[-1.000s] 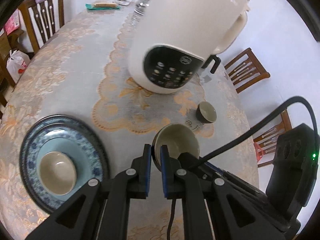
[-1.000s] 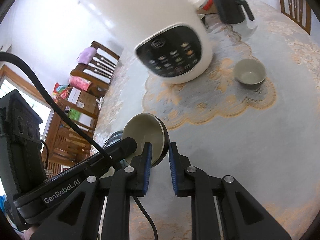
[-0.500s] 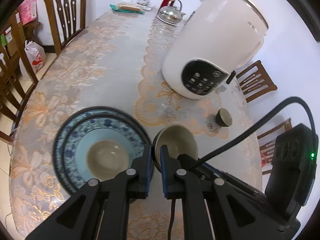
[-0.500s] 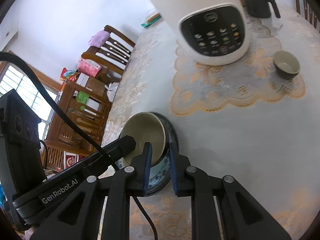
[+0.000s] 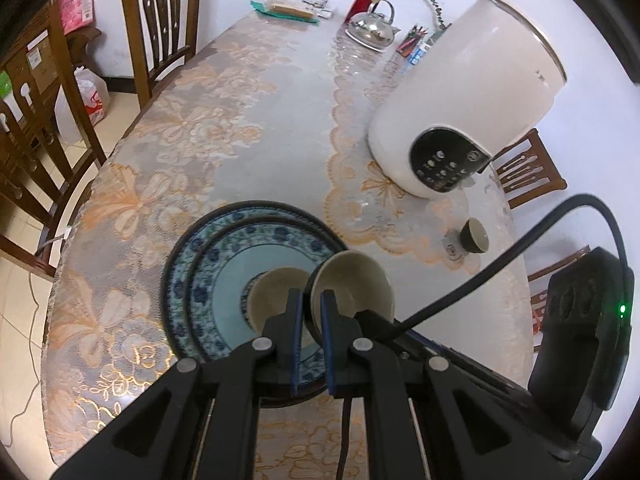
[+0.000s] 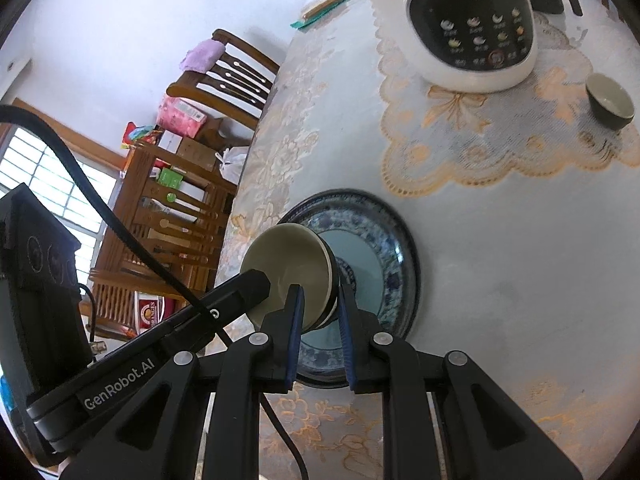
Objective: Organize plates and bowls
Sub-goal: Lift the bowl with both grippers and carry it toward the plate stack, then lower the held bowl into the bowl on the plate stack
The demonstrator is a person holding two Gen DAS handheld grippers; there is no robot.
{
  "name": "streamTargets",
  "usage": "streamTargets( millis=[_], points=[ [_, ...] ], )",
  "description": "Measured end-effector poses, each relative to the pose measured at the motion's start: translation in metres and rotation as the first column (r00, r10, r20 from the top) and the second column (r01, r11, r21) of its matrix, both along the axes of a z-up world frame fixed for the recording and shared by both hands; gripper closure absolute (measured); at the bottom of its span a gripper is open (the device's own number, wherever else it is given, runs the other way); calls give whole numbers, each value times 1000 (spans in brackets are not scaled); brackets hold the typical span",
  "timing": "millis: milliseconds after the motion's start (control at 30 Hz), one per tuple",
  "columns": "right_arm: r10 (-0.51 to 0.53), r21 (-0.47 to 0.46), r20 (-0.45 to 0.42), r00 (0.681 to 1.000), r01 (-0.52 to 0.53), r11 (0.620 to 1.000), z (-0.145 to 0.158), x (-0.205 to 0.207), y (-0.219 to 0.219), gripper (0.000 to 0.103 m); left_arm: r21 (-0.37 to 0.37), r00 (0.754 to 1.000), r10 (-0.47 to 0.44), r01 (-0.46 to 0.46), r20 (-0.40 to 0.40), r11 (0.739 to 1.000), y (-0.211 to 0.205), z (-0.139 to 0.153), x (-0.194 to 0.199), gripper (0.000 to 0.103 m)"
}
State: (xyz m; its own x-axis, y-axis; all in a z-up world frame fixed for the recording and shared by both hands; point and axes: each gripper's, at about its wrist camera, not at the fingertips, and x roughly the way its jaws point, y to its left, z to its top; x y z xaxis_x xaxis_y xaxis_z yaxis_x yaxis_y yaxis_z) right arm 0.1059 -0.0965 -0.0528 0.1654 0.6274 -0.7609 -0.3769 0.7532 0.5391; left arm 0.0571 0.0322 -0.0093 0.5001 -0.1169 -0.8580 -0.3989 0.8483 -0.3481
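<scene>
Both grippers are shut on the rim of one cream bowl with a dark outside, also in the right wrist view. My left gripper pinches one side of its rim, my right gripper the other. They hold it tilted above a stack of blue-patterned plates, seen from the right wrist too. A second cream bowl sits in the middle of the top plate, just left of the held bowl.
A small dark bowl stands on the lace mat, also in the right wrist view. A big white electric cooker stands behind it. A steel kettle and clutter are at the far end. Wooden chairs ring the table.
Both grippers have carried the held bowl left, from beside the plates to above them, close to the bowl resting there. The cooker and small bowl have receded.
</scene>
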Motion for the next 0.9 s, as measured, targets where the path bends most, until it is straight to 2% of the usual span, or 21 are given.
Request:
streamTargets(
  millis=[433, 667, 900],
  points=[
    [-8, -83, -18, 1000, 6, 997, -17, 1, 25, 83, -24, 1000, 9, -10, -28, 1000, 21, -21, -5, 96],
    [-29, -86, -5, 1000, 28, 996, -15, 0, 25, 83, -37, 999, -2, 1, -33, 999, 26, -25, -4, 95],
    [-65, -74, 18, 998, 66, 995, -9, 0, 22, 80, -17, 999, -27, 26, -29, 1000, 25, -19, -2, 93]
  ],
)
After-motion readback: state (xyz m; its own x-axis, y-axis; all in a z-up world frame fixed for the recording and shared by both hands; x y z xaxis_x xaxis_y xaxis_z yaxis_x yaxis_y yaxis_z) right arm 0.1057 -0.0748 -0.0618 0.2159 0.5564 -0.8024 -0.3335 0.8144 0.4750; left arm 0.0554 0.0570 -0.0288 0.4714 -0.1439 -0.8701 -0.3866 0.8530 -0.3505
